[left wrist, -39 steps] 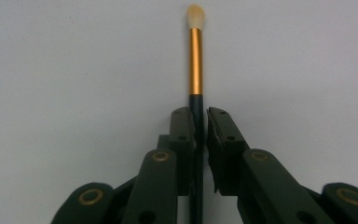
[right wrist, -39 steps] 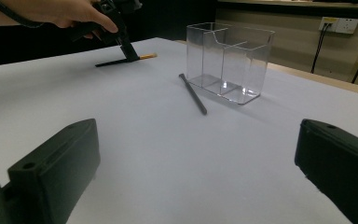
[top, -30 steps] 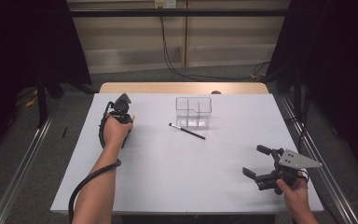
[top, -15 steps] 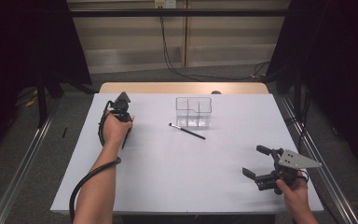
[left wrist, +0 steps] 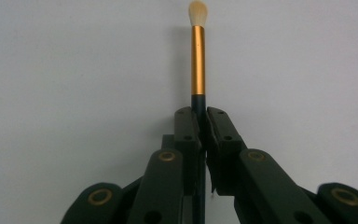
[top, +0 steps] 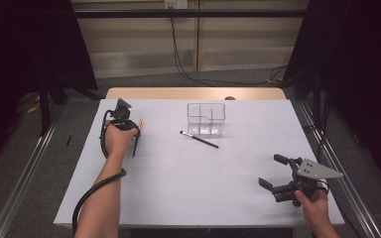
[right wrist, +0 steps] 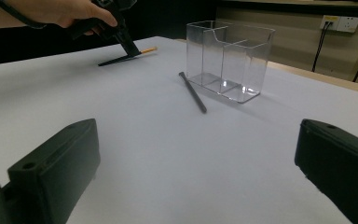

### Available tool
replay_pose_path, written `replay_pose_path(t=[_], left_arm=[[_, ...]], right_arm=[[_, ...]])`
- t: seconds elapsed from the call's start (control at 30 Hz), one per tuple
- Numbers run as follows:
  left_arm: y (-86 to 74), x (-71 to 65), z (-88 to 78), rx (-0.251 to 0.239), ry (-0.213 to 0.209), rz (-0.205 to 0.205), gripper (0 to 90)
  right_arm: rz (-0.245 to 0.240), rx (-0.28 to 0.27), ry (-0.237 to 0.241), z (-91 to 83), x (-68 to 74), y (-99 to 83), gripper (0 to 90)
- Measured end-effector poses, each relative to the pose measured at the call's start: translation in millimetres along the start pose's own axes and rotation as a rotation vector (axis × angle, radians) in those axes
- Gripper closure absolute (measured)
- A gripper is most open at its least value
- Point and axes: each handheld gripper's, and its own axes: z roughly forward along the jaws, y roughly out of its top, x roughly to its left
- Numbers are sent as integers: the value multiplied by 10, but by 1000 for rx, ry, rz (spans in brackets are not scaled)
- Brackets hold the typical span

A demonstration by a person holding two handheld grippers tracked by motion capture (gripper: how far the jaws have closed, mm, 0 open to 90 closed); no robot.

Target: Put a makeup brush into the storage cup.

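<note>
Left gripper (top: 135, 133) is seen at the far left of the white table (top: 178, 188), clenched on a brush (left wrist: 197, 70). In the left gripper view the dark handle is pinched between the closed jaws; the gold ferrule and pale tuft stick out beyond the tips, and the handle's rear part is hidden under the gripper body. From above, the brush (top: 137, 136) is mostly covered by the hand; only a dark sliver and a pale tip by the fingers can be made out. In the right gripper view its dark end touches the table and the gold end points away, tilted low.

Right gripper (top: 279, 173) is held near the table's near right corner, jaws wide apart, nothing between them. In its own view the two jaws are cut off by the lower edge.

A clear box (top: 206, 119) with compartments stands mid-table toward the far edge. Its dividers are hard to count through the glare. A second, dark brush (top: 199, 139) lies just in front of it, flat; its tip is too small to make out.
</note>
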Motion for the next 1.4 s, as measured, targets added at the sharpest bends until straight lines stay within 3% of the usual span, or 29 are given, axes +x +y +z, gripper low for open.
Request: replay_pose_path(t=[0.03,0.17,0.27,0.53,0.6,0.73,0.77,0.87,1.1,1.23,1.4], left_arm=[[-2,-9,-27,-25,-22,6,837],[-8,-38,-59,-69,-39,15,837],[-26,-69,-101,-146,-60,16,837],[-55,-98,-176,-231,-117,30,837],[-74,-124,-206,-281,-139,37,837],[-93,-152,-241,-335,-157,60,836],[-106,-164,-252,-363,-181,57,836],[-117,-178,-267,-379,-186,69,837],[-145,-239,-295,-445,-238,52,837],[-155,-300,-327,-515,-248,87,837],[-161,-372,-357,-568,-271,100,837]], right_arm=[[0,1,2,1,1,0,0],[-2,1,2,0,4,3,0],[1,-2,-2,-7,2,2,0],[-2,-1,-2,-9,1,4,0],[-2,-2,-2,-8,2,4,0],[-1,0,-2,-7,2,4,0],[0,0,-2,-6,3,4,0],[-2,-1,-1,-5,4,4,0],[-4,1,3,0,7,5,0],[-5,2,3,2,5,2,0],[-4,2,3,3,4,2,0]])
